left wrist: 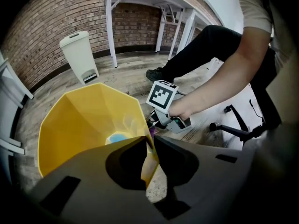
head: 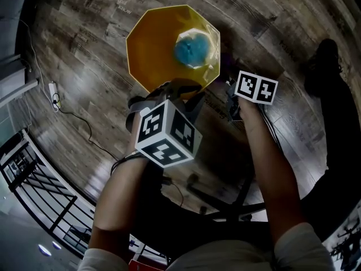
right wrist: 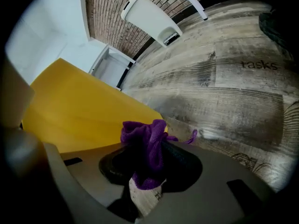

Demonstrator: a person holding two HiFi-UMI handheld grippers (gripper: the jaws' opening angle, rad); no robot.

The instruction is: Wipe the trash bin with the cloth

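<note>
Down on the wooden floor [head: 79,66] stands the yellow trash bin [head: 155,44], open-topped, with a blue thing [head: 192,49] lying at its bottom. With the left forearm stretched forward and the wrist tipped steeply down, the left tongs [left wrist: 150,146] pinch the bin's near rim, one jaw inside the wall and one outside. The right tongs [right wrist: 148,160], angled down less steeply at the end of a straight forearm, are clamped on a bunched purple cloth [right wrist: 145,136] held just beside the bin's outer wall.
</note>
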